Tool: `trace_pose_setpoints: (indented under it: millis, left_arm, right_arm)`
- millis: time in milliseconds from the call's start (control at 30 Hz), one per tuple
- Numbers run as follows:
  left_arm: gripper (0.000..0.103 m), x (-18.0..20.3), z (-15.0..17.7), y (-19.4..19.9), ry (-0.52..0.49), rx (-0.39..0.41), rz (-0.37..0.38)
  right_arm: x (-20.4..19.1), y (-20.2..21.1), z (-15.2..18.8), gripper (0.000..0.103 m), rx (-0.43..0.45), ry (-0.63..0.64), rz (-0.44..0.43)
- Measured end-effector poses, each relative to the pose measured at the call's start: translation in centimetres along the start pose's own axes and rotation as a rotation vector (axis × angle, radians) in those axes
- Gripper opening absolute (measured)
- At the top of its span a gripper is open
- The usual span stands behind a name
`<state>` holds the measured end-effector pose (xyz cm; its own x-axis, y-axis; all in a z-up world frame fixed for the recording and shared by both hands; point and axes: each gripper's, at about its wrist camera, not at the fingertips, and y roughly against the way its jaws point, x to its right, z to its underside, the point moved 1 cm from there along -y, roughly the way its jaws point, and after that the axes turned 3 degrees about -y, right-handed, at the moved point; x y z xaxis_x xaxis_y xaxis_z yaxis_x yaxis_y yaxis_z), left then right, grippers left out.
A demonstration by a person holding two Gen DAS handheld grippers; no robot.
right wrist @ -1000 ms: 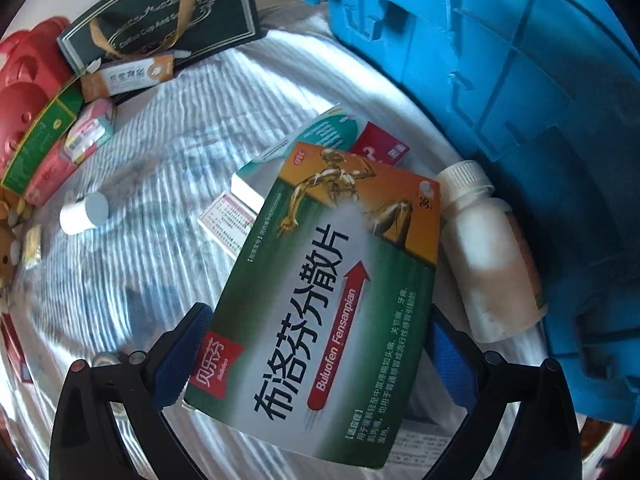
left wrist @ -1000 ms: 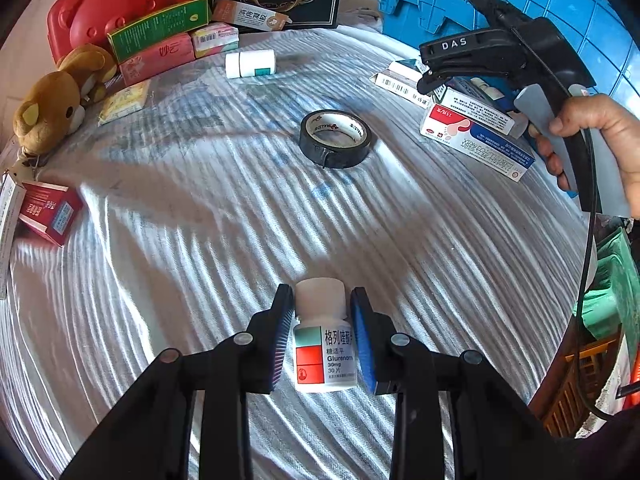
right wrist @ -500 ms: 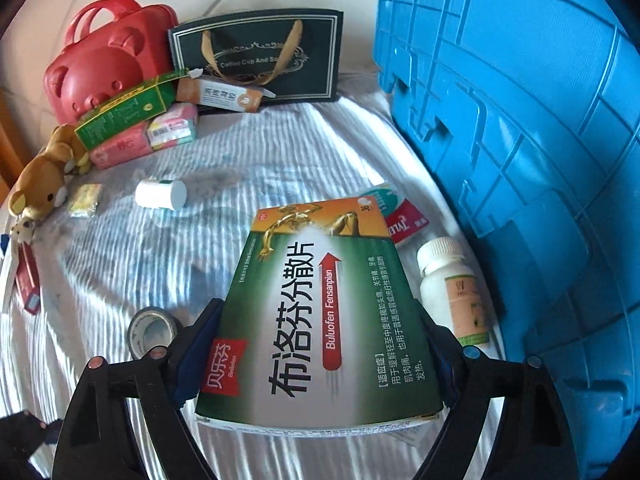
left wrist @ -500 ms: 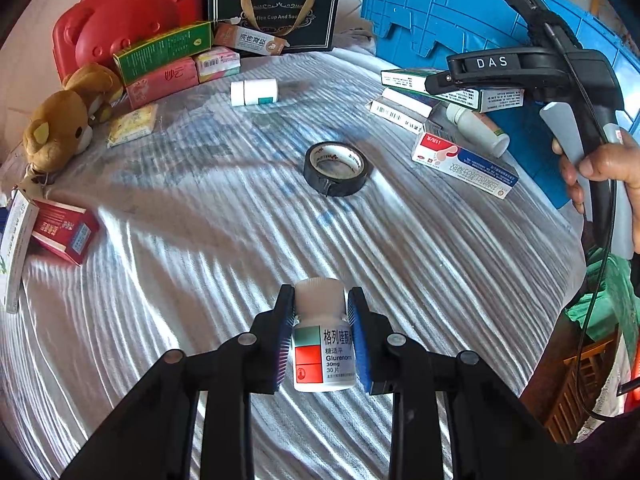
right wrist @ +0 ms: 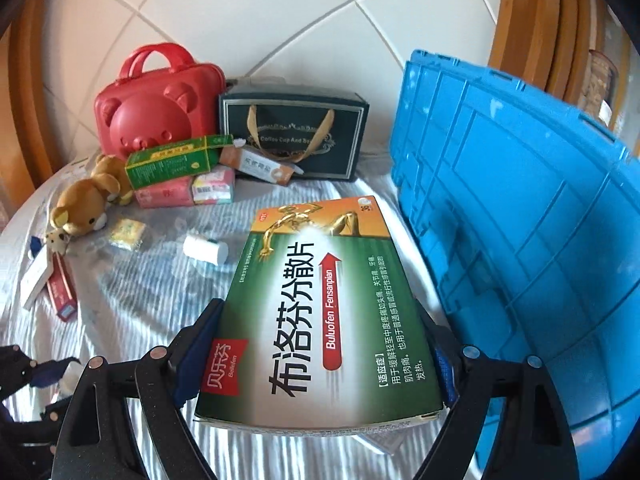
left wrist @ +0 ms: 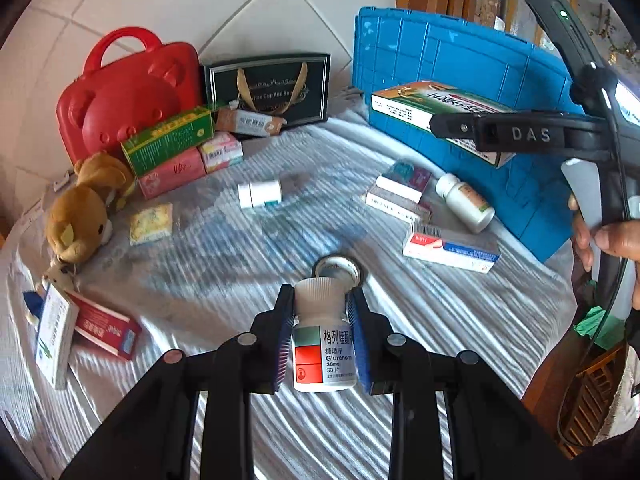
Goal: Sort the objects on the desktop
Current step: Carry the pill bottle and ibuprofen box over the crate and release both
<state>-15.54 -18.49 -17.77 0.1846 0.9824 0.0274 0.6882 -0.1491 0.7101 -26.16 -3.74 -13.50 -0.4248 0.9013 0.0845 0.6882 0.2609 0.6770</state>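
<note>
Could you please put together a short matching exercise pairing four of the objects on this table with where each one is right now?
Things:
1. white pill bottle
2. green medicine box
3. teddy bear
4. roll of tape

Places:
A. flat on the cloth just beyond the left tongs
B. clamped in the right tongs
C. lying near the red case
D. clamped in the left tongs

Pairs: 1-D, 2-B, 3-C, 4-A

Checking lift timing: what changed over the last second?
Both rose. The right hand-held gripper carried the green ibuprofen box up off the box pile, to about the height of the blue crate. The left hand-held gripper lifted the white pill bottle higher. Both grips unchanged; table items stayed put.
</note>
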Motion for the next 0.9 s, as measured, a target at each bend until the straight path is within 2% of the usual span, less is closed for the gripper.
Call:
trace_pose_setpoints:
  millis: [200, 467, 667, 900]
  left_arm:
    - [0.026, 0.2, -6.1, 2.7, -0.074, 0.119, -0.023]
    - [0.026, 4.6, -13.7, 4.9, -0.202, 0.247, 0.000]
    - [0.026, 10.5, -19.9, 5.6, -0.268, 0.315, 0.008]
    - [0.027, 19.5, -27.1, 4.9, -0.322, 0.392, 0.035]
  right_arm:
    - [0.6, 6.4, -3.1, 0.087, 0.155, -0.031, -0.023]
    - [3.2, 14.7, -5.3, 0.087, 0.349, -0.095, -0.003]
    - [8.1, 19.8, -5.8, 0.088, 0.453, -0.150, 0.045]
    - [16.3, 24.1, -5.8, 0.088, 0.502, -0.191, 0.133]
